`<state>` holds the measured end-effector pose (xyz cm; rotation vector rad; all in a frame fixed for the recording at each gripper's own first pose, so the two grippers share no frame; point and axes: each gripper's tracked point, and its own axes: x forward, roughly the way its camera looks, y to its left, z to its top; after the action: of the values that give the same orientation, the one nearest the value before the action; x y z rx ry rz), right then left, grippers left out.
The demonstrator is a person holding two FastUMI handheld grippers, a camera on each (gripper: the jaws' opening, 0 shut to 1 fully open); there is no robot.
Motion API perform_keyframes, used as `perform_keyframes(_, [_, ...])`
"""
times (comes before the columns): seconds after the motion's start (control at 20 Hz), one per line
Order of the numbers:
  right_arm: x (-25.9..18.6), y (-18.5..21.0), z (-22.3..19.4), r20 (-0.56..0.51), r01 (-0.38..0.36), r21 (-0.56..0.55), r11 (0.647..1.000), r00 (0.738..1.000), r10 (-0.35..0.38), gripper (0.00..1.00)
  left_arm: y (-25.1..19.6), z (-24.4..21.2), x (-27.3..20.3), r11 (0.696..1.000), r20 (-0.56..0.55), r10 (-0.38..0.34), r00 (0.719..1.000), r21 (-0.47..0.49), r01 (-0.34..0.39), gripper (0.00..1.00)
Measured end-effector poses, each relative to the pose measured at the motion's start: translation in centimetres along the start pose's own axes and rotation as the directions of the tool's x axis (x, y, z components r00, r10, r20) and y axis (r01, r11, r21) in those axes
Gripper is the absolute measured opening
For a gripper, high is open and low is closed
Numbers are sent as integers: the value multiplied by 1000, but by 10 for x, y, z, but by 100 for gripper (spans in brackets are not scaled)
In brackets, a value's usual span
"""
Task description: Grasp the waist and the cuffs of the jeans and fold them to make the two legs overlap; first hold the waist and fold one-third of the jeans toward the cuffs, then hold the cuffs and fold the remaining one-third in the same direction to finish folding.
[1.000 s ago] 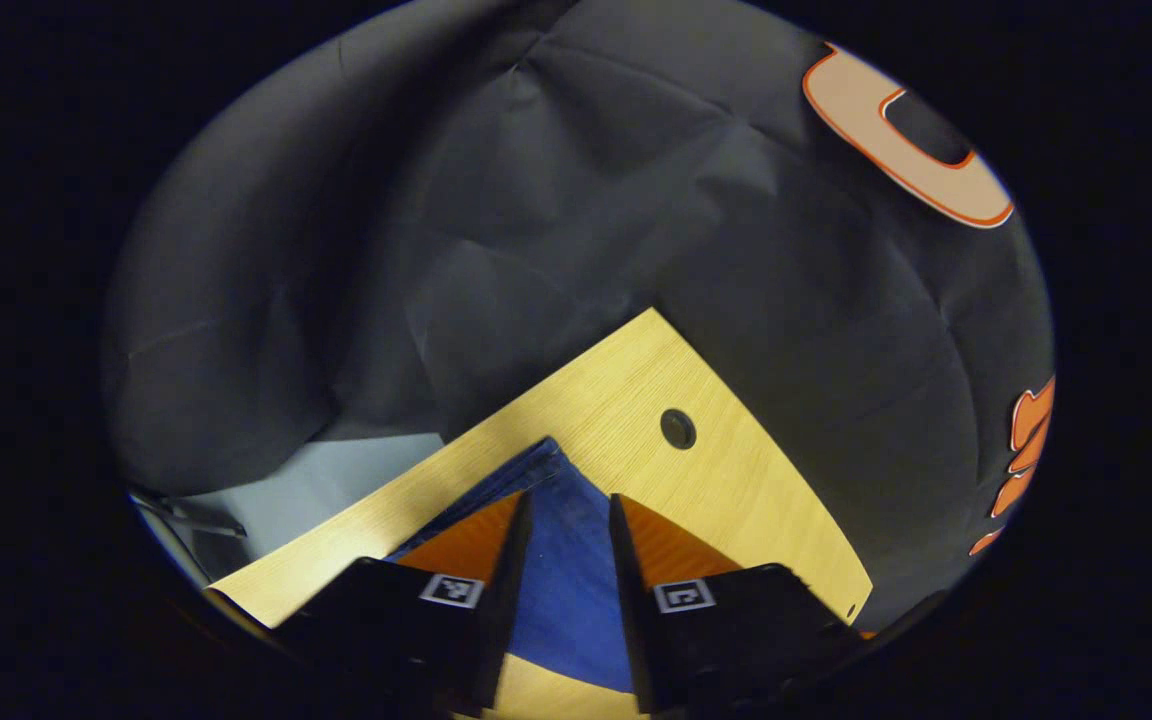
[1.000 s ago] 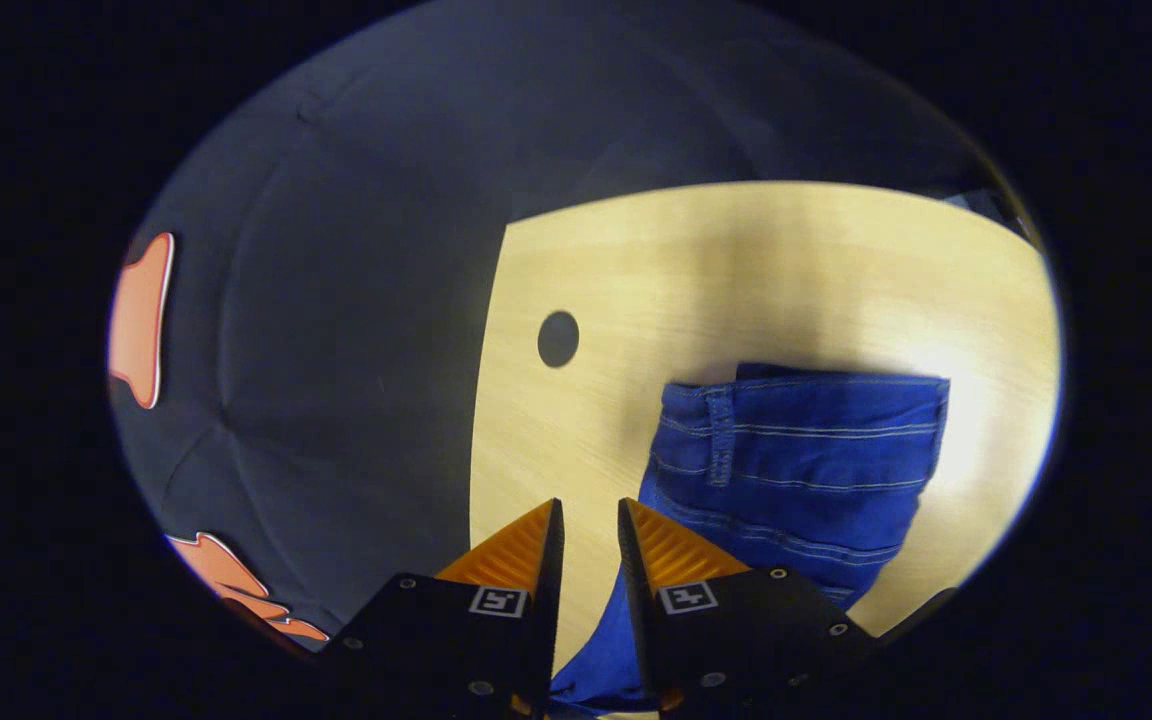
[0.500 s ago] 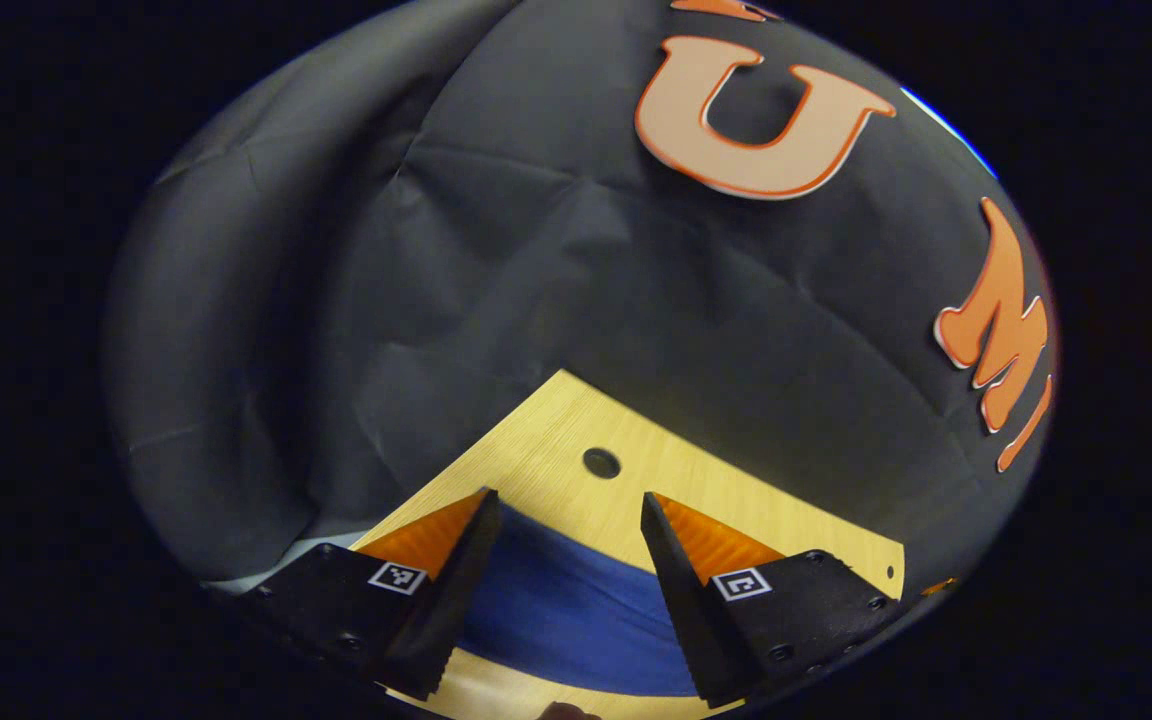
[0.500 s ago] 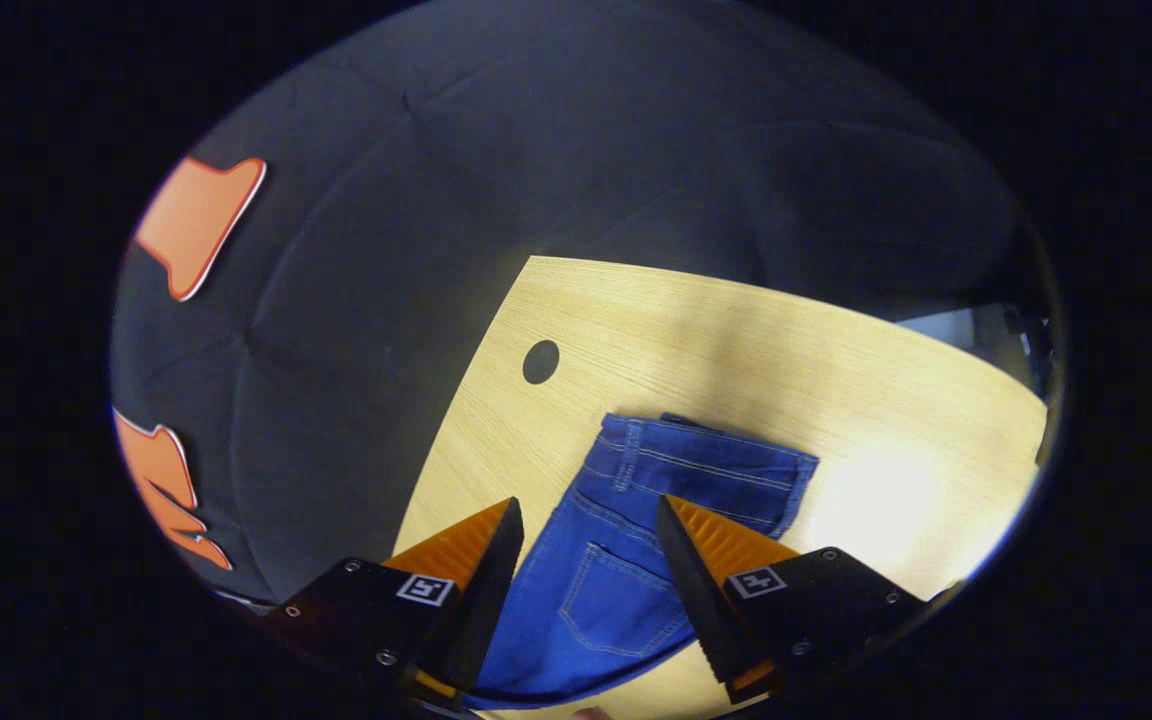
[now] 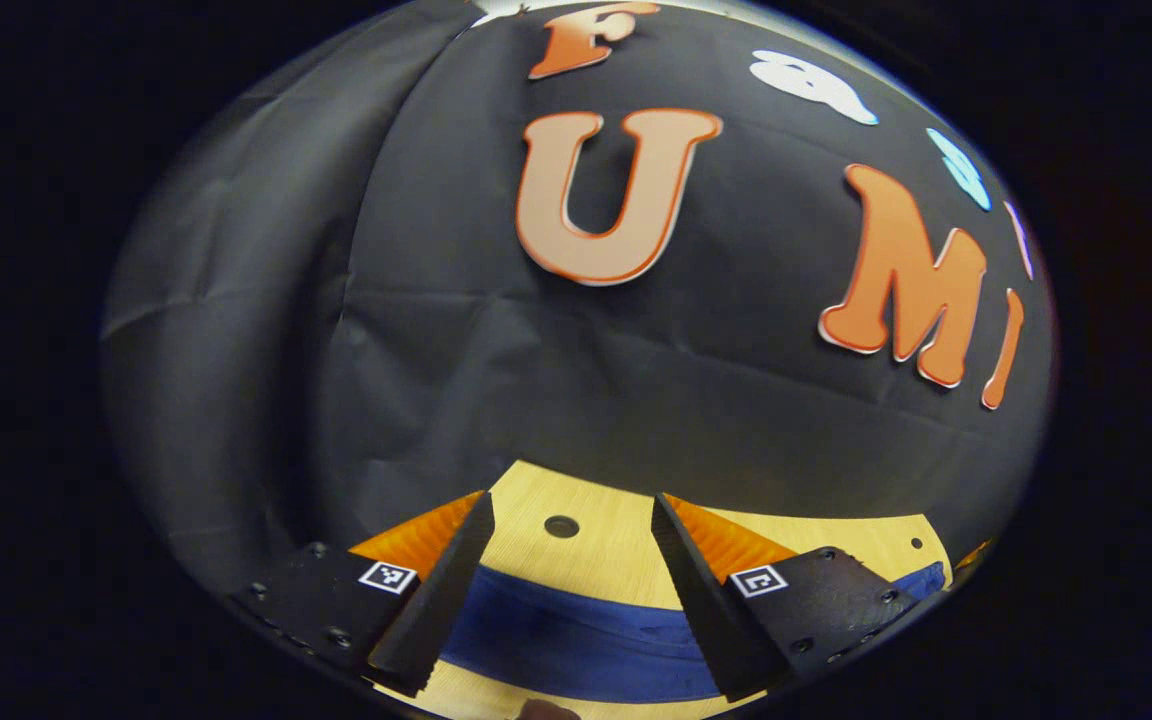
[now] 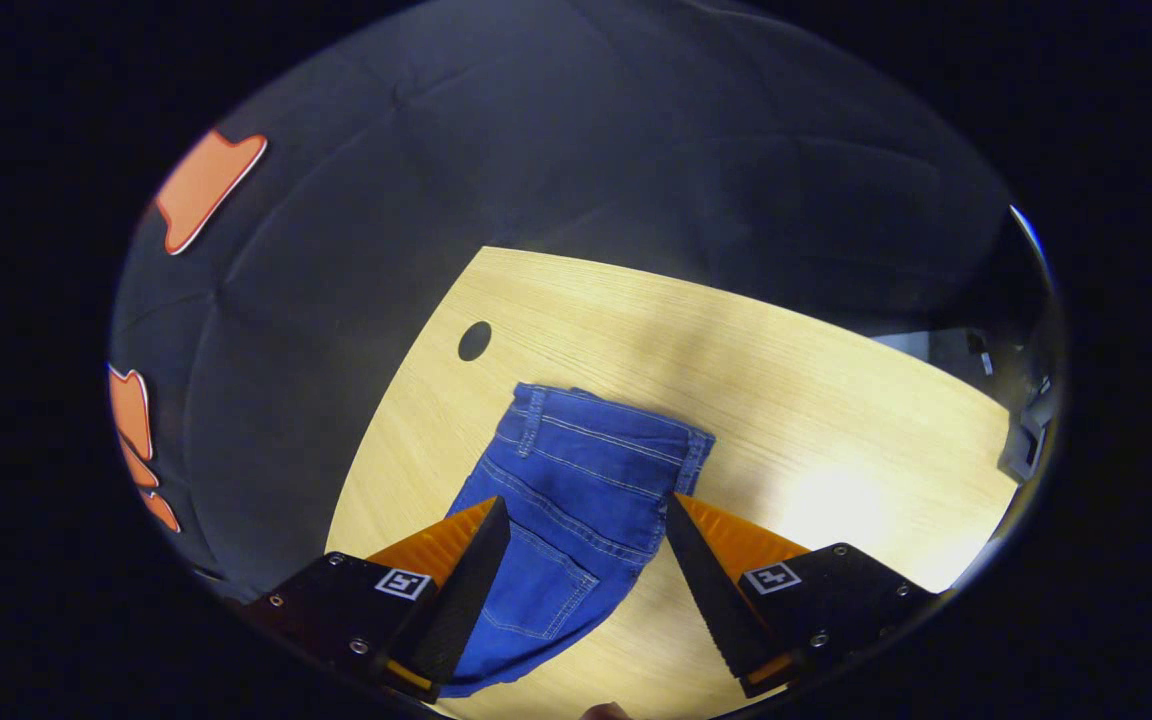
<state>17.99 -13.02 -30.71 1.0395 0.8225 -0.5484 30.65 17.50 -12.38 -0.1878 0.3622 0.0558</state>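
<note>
The blue jeans lie on the light wooden table, waistband at the far end near a round cable hole, a back pocket toward me. In the right gripper view my right gripper hangs open above the jeans, apart from the cloth. In the left gripper view my left gripper is open too, raised and looking along the table, with a band of the blue jeans low between its fingers and nothing held.
The black booth wall stands close behind the table's far edge. A cable hole shows in the table beyond the jeans. Bare table lies to the right of the jeans.
Both grippers opened, let go of the jeans and rose away. The left gripper view tilted up toward the wall; the right one pulled back, so the jeans look smaller.
</note>
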Motion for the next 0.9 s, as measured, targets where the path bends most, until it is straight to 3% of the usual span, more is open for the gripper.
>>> perform_keyframes(0.35, [17,-15,-7,-6,12,12,1000,1000,-12,98,-57,49,-55,988,181,-38,983,156,9,98])
perform_keyframes(0.4, [20,-15,-8,-7,12,9,1000,1000,-12,98,-57,52,-60,982,205,-14,979,186,-25,98])
perform_keyframes(0.9, [49,-18,-13,-23,19,17,1000,1000,-18,100,-81,17,-92,973,164,6,986,227,-44,99])
